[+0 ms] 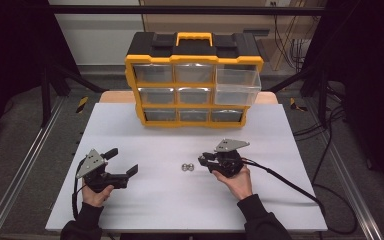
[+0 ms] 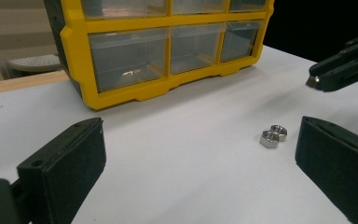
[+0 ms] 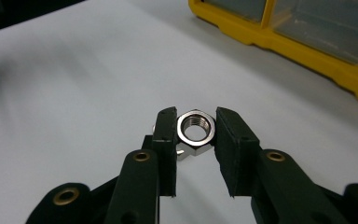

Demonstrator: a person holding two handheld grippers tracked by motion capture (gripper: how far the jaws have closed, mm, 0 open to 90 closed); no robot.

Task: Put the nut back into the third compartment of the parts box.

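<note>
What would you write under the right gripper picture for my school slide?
Right tool closing around a shiny hex nut on the white table, with the yellow drawer organizer behind.

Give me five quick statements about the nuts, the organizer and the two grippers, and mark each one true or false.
1. Two metal hex nuts lie on the white table. True.
2. The left gripper is closed on a nut. False: it is wide open and holds nothing.
3. The right gripper has a nut between its fingers. True.
4. The yellow drawer organizer has every drawer shut. False: the top right drawer sticks out.
5. The nuts sit inside a drawer. False: they are on the table, in front of the organizer.
</note>
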